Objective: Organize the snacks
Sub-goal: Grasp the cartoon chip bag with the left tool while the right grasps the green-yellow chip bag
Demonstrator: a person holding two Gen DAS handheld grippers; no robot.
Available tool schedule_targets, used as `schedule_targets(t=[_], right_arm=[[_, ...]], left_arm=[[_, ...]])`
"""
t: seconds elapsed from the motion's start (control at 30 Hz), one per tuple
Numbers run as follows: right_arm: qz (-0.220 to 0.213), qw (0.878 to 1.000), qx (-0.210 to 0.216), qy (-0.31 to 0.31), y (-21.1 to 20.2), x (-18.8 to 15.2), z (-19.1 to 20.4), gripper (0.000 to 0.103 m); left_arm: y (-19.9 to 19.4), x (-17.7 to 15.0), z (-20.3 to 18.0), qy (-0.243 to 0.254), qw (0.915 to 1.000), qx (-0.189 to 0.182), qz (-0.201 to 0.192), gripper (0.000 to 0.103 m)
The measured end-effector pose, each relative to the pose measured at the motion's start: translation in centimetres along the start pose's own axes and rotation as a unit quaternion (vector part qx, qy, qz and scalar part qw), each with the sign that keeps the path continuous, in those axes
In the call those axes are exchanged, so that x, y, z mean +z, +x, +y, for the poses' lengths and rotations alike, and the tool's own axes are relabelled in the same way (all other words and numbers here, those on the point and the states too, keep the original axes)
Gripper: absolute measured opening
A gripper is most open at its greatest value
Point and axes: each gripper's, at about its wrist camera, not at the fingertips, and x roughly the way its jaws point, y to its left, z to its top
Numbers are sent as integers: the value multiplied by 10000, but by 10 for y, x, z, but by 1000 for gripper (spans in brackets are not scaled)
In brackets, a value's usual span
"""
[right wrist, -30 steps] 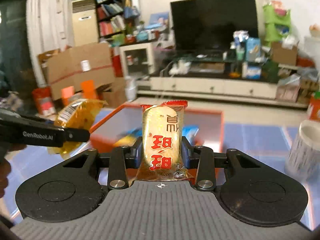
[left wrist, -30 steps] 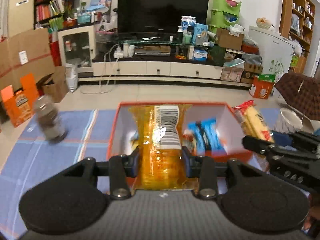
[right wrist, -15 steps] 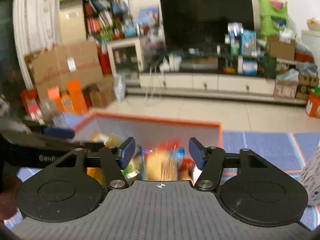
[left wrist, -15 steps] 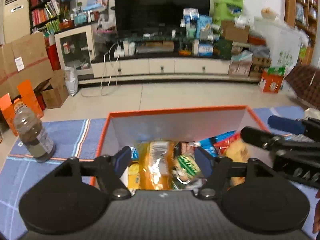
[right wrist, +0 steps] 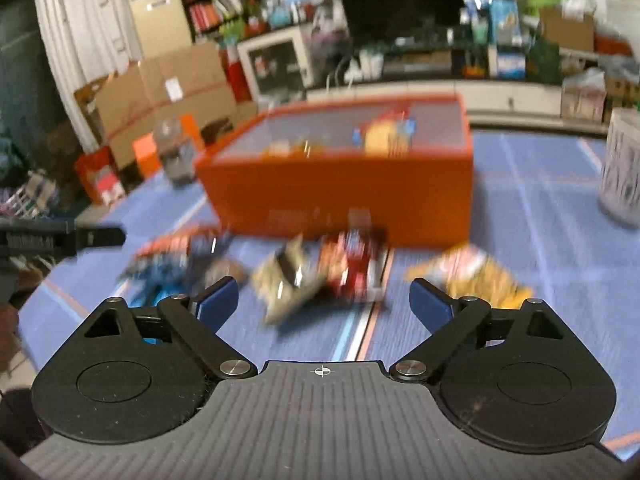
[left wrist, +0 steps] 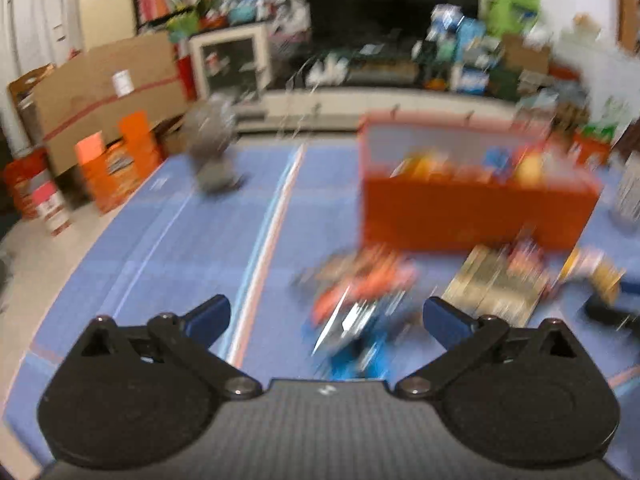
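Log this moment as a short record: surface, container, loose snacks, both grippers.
surface: blue mat
container: orange box, snack packets inside
loose snacks: blurred packets on the mat in front of the box: blue-and-orange packet, tan packet, red packet, yellow packet
left gripper: jaws wide, just been opening, holding nothing
right gripper: jaws wide, just been opening, holding nothing
image quality: motion blur, labels unreadable

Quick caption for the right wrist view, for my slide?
Right gripper, jaws open and empty, above loose snack packets before the orange box.
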Motion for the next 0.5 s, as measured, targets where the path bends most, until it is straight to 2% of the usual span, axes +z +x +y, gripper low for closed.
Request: schedule_targets(t=[0.07,0.13,0.23,0.33,0.4,0.5], right_arm=[[63,9999,-128,-71,1,-7,-3,86],[-4,9994,-324,-132,0,-8,-10,86],[-182,9987,-475,102,-1,0,-28,86],[-331,9984,-241,377,8,16,-27,86],[-364,9982,37,469,20,25,-15,86],[-255,9989,333,213,44,34,15,86]], left_arm=[[6,-16,5,131,9997,180,140,102],[11,-16,7,181,9994,243,161,102],[20,1,22,-177,9998,-5,67,102],[39,24,30,-600,9976,-324,81,102],[62,38,35,-815,9948,-542,291,102],[95,51,28,-988,9880,-957,709,102]])
